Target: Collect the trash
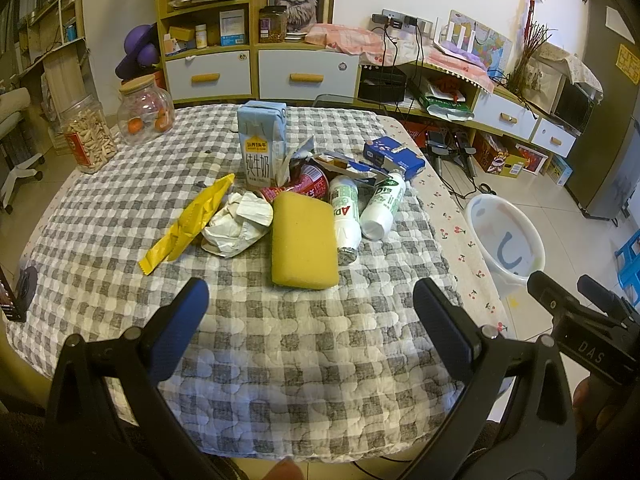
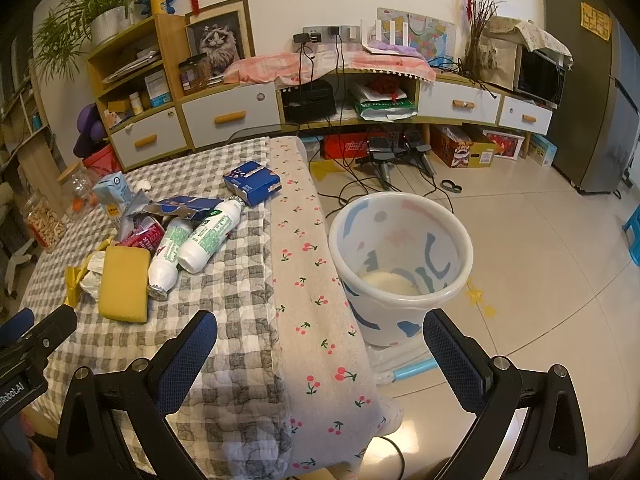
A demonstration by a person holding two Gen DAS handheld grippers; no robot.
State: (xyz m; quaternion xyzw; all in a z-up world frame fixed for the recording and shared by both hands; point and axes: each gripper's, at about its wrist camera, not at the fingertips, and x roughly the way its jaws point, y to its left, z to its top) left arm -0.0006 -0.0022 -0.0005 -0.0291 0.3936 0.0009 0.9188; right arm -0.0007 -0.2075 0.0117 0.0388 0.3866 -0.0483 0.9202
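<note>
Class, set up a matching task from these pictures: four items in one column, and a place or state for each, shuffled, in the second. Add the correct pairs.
Items:
1. milk carton
2. yellow sponge
3. waste bin
4. blue box

Places or states:
A. on the floor beside the table
B. lying flat, nearest the hand-held grippers
C. standing upright behind the pile
D. near the table's far edge, by the cherry-print cloth

Pairs: 1-C, 2-B, 3-A, 4-D

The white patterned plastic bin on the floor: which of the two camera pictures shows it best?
The right wrist view. There the white patterned plastic bin stands near the middle, beside the table, with its whole rim and inside visible. In the left wrist view the bin is smaller, off to the right, partly hidden behind the table edge.
</note>
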